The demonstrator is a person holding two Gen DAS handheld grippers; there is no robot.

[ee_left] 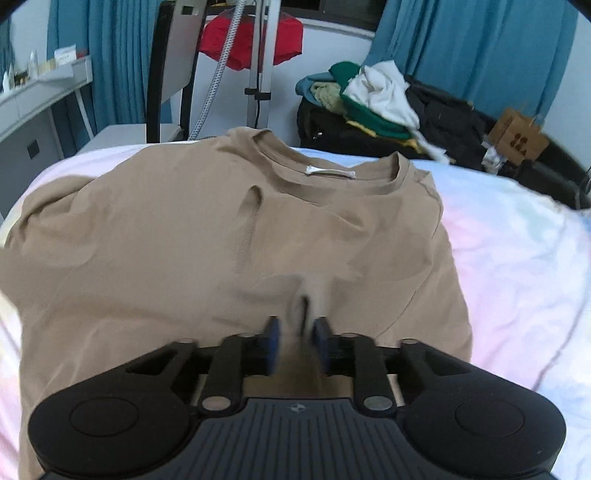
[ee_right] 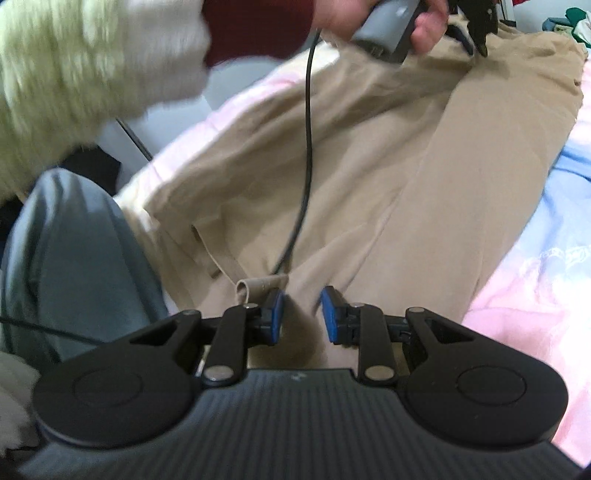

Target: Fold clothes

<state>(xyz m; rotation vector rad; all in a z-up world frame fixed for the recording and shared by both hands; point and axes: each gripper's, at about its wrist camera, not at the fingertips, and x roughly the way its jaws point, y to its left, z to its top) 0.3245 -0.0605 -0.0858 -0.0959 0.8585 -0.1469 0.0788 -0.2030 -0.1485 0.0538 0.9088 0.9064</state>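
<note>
A tan T-shirt (ee_left: 207, 229) lies spread on the pastel bed sheet (ee_left: 517, 258), collar at the far side. My left gripper (ee_left: 297, 334) is over the shirt's middle and pinches a raised fold of tan cloth between its blue pads. In the right wrist view the same shirt (ee_right: 443, 166) runs away from me. My right gripper (ee_right: 302, 308) is at the shirt's near hem, with a ridge of tan cloth between its pads; a gap shows around the cloth. The left gripper (ee_right: 469, 33) shows at the top, held by a hand.
A pile of clothes (ee_left: 373, 99) sits on a black case behind the bed. A red garment (ee_left: 251, 40) hangs on a stand. A cardboard box (ee_left: 517, 136) is at the back right. A black cable (ee_right: 308, 147) hangs across the shirt. The person's leg (ee_right: 74, 266) is at the left.
</note>
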